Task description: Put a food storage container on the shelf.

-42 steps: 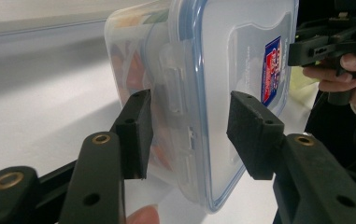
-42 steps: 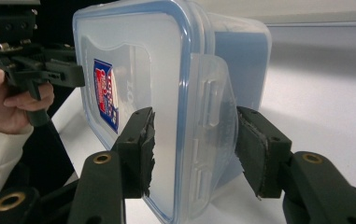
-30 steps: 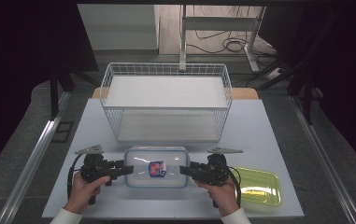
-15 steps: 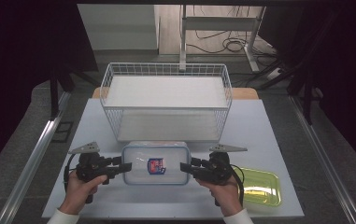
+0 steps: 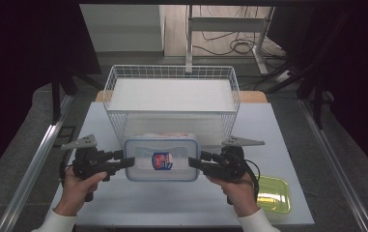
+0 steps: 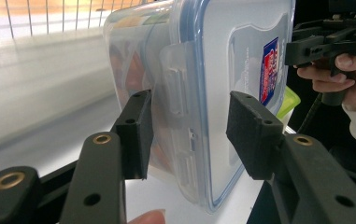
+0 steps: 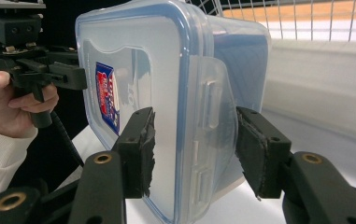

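A clear plastic box with a blue-rimmed lid and a red and blue label (image 5: pixel 161 158) hangs level just above the white table (image 5: pixel 162 205), right in front of the wire basket (image 5: pixel 171 71). My left gripper (image 5: pixel 128 162) is shut on its left end and my right gripper (image 5: pixel 194 163) on its right end. In the left gripper view the jaws (image 6: pixel 189 126) clamp the box (image 6: pixel 213 70) over its end latch. In the right gripper view the jaws (image 7: pixel 194 144) clamp the box (image 7: pixel 166 70) over the other latch. Orange and pale contents show dimly through the wall.
The white wire basket holds a flat white sheet and takes up the far half of the table. A yellow-green tray (image 5: pixel 272 193) lies at the near right corner. Dark floor, rails and cables surround the table.
Both grippers have risen and moved away from the person with the box between them. It has gone from the near table to the basket's front wall.
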A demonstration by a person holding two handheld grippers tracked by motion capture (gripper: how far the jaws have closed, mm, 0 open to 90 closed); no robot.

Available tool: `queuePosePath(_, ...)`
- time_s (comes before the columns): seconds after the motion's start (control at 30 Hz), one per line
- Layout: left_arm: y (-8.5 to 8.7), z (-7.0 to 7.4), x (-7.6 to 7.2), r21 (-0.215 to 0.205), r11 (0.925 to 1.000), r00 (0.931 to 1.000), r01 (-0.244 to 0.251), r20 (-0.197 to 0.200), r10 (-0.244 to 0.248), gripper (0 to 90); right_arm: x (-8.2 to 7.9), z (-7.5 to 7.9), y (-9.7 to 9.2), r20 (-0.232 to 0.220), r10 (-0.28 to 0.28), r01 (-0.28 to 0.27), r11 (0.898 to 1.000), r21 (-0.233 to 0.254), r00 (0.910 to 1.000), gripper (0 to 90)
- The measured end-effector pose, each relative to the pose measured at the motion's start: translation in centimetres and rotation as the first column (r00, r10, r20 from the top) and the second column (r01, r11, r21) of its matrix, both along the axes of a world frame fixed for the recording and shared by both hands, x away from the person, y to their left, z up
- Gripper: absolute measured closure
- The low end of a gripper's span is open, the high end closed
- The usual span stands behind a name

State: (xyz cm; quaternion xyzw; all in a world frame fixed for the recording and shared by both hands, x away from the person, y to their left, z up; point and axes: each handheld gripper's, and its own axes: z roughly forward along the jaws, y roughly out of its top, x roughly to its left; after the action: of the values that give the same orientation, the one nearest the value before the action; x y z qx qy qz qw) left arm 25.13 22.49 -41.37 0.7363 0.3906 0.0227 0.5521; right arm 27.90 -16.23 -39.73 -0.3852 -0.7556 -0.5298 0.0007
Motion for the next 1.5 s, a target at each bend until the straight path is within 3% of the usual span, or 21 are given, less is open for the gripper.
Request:
queuePosePath(0.43,-0.5,3.9,1.6,-0.003,1.0,0.999,0.007,0.044,-0.007,51.8,1.0,3.5,-0.7,0.037,-0.001,0.0,1.0,0.01,0.9993,49.1)
queuePosePath(1.1,0.1,9.2,6.5,-0.01,0.9999,0.9974,0.003,0.071,-0.002,51.7,5.9,9.0,-0.1,0.057,-0.014,0.013,1.0,0.02,0.9983,48.9)
queuePosePath(1.5,-0.3,9.7,7.6,-0.011,0.9999,0.9977,0.011,0.068,-0.01,51.7,6.5,10.3,-0.3,0.066,-0.033,0.033,0.999,0.009,0.9973,48.6)
